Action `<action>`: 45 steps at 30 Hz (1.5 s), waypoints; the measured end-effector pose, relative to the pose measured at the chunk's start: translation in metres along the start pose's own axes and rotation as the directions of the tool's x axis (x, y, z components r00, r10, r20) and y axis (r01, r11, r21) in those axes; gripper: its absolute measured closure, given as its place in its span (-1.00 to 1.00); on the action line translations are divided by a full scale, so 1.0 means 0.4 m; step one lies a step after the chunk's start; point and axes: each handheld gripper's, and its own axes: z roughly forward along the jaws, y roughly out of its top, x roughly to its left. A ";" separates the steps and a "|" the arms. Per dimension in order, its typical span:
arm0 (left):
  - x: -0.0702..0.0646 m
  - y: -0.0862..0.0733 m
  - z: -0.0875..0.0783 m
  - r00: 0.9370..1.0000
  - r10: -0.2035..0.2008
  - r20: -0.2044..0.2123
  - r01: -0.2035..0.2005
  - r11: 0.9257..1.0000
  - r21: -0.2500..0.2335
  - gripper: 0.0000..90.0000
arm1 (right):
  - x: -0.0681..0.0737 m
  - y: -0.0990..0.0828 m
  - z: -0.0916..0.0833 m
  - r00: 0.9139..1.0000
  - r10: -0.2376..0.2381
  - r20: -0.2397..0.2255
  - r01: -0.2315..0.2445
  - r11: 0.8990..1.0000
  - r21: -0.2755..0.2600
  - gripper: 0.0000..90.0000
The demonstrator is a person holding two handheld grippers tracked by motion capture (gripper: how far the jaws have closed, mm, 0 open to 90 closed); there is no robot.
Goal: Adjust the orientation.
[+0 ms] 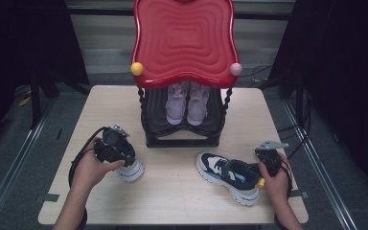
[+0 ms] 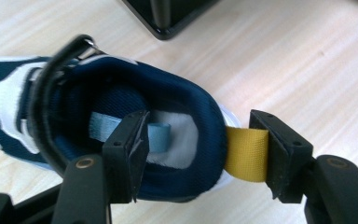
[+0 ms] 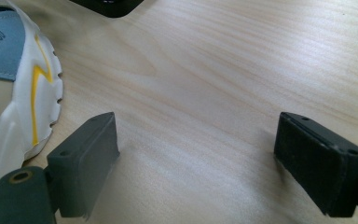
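Note:
A navy and white sneaker (image 1: 133,168) lies at the front left of the table, and my left gripper (image 1: 120,155) is over its heel. In the left gripper view my left gripper (image 2: 200,128) straddles the heel of this sneaker (image 2: 121,88): one jaw sits inside the shoe, clear of the collar, and the other rests against the yellow pull tab (image 2: 247,154). Its twin sneaker (image 1: 227,176) lies at the front right. My right gripper (image 1: 266,155) stands open beside its heel, and in its own view my right gripper (image 3: 196,140) is over bare wood with the sneaker's sole (image 3: 23,107) at left.
A red-topped stool-like rack (image 1: 184,33) stands at the back middle of the table (image 1: 172,191), with a pair of pink shoes (image 1: 188,105) on its black lower shelf. The rack's black base (image 2: 168,18) lies just beyond the left sneaker.

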 end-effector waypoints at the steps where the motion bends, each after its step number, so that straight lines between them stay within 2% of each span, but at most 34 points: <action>1: -0.001 0.004 0.002 1.000 0.020 -0.002 -0.020 1.000 0.023 -0.14 | 0.000 0.000 0.000 1.000 0.000 0.000 0.000 1.000 0.000 -0.71; 10: -0.002 0.021 0.005 0.998 0.066 0.016 -0.068 0.991 0.116 -0.09 | 0.000 0.000 0.000 1.000 -0.001 0.001 0.001 1.000 0.000 -0.71; 11: -0.003 0.020 0.007 0.998 0.061 0.021 -0.063 0.991 0.116 -0.09 | 0.000 0.000 0.000 1.000 -0.001 0.001 0.001 1.000 0.000 -0.71; 14: -0.002 0.019 0.014 0.997 0.071 0.040 -0.076 0.987 0.141 -0.07 | 0.000 0.000 0.000 1.000 -0.002 0.001 0.002 1.000 0.000 -0.71; 20: 0.002 0.022 0.030 0.994 0.088 0.058 -0.098 0.974 0.202 -0.02 | 0.000 0.000 0.000 1.000 -0.002 0.000 0.002 1.000 0.000 -0.71; 22: 0.003 0.025 0.036 0.995 0.084 0.058 -0.094 0.974 0.205 -0.01 | 0.000 0.000 0.000 1.000 -0.003 0.000 0.003 1.000 0.000 -0.71; 25: 0.002 0.032 0.043 0.993 0.102 0.067 -0.115 0.966 0.230 0.02 | 0.000 0.000 0.000 1.000 -0.003 0.000 0.003 1.000 0.001 -0.71; 31: 0.003 0.044 0.062 0.988 0.136 0.078 -0.153 0.943 0.295 0.13 | 0.000 0.000 0.000 1.000 -0.003 0.000 0.003 1.000 0.000 -0.71; 33: 0.002 0.049 0.067 0.986 0.143 0.083 -0.162 0.938 0.305 0.14 | 0.000 0.000 0.000 1.000 -0.001 -0.001 0.001 1.000 0.000 -0.71; 34: 0.001 0.050 0.069 0.987 0.142 0.081 -0.160 0.939 0.304 0.14 | 0.000 0.000 0.000 1.000 -0.002 -0.001 0.002 1.000 -0.001 -0.71; 38: 0.000 0.058 0.080 0.986 0.141 0.091 -0.164 0.930 0.330 0.16 | 0.000 0.000 0.000 1.000 -0.002 -0.001 0.002 1.000 0.000 -0.71; 41: 0.001 0.063 0.087 0.983 0.145 0.111 -0.175 0.927 0.333 0.20 | 0.000 0.000 0.000 1.000 -0.002 -0.002 0.002 1.000 0.000 -0.71; 45: -0.004 0.066 0.089 0.978 0.163 0.130 -0.199 0.917 0.345 0.33 | 0.001 0.000 0.000 1.000 0.000 -0.004 0.000 1.000 0.001 -0.71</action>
